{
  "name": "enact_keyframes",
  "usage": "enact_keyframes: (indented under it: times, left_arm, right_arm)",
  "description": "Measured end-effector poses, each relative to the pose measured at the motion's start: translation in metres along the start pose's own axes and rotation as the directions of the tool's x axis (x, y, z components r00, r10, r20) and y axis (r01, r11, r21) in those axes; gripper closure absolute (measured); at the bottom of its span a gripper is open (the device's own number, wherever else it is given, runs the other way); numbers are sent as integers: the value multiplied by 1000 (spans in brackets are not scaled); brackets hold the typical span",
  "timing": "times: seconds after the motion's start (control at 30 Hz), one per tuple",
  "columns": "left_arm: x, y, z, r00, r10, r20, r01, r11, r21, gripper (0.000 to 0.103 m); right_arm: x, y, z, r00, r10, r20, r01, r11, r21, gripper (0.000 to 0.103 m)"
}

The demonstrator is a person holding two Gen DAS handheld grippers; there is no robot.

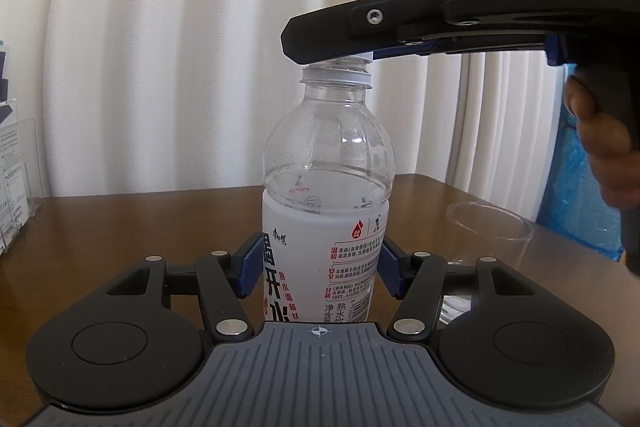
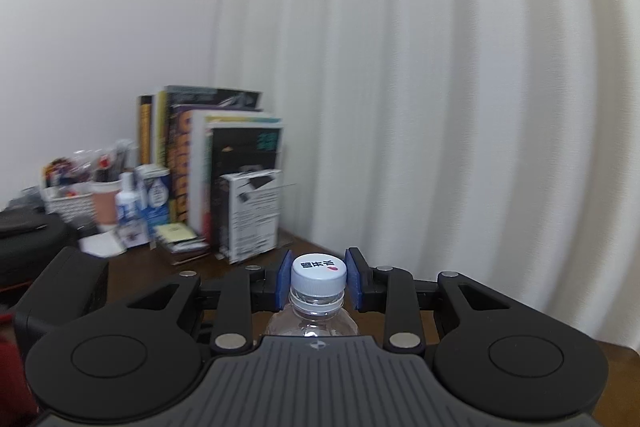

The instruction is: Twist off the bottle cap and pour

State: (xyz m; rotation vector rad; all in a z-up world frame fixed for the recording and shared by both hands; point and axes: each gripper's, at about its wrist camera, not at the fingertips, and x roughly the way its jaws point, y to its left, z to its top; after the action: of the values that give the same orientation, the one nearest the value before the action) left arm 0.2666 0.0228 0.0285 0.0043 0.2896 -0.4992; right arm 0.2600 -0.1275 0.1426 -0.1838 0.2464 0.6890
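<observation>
Bottle (image 1: 320, 227) stands upright on the brown table (image 1: 140, 219), its white label pinched between the 2 blue pads of the left gripper (image 1: 320, 267). Right gripper (image 2: 318, 279) reaches in from the right above it, its pads pressed against both sides of the white cap (image 2: 318, 273). Clear glass (image 1: 490, 227) stands near the table's right edge, just beside the bottle.

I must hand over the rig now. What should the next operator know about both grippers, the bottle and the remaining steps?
Left gripper: shut on the bottle at its label, holding it upright on the table.
Right gripper: pads on both sides of the cap; contact looks close but is not certain.
Glass: upright, empty, to the right of the bottle.
Done: bottle secured.
Left: unscrew the cap, which is on the neck, then pour into the glass.
</observation>
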Motion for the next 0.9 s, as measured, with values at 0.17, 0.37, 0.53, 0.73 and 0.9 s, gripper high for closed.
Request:
enact_keyframes:
  times: [0.17,0.37,0.53,0.73,0.9]
  left_arm:
    - [0,-1,1,1000,1,0,-1,1000,3,44]
    - [1,-1,1,1000,-6,-1,6,1000,4,44]
    - [1,0,0,1000,-6,-1,6,1000,4,44]
    - [1,-1,0,1000,-6,-1,6,1000,4,44]
    - [2,1,0,1000,-7,-1,7,1000,3,44]
  right_arm:
    - [-1,-15,3,992,122,-16,-123,991,-54,71]
    - [-3,-16,0,990,142,14,-141,988,-57,71]
    - [-2,-14,-3,992,123,37,-120,991,-64,70]
    - [-1,-11,-5,995,84,51,-80,994,-78,63]
    - [-8,1,-6,996,2,90,2,999,-50,55]
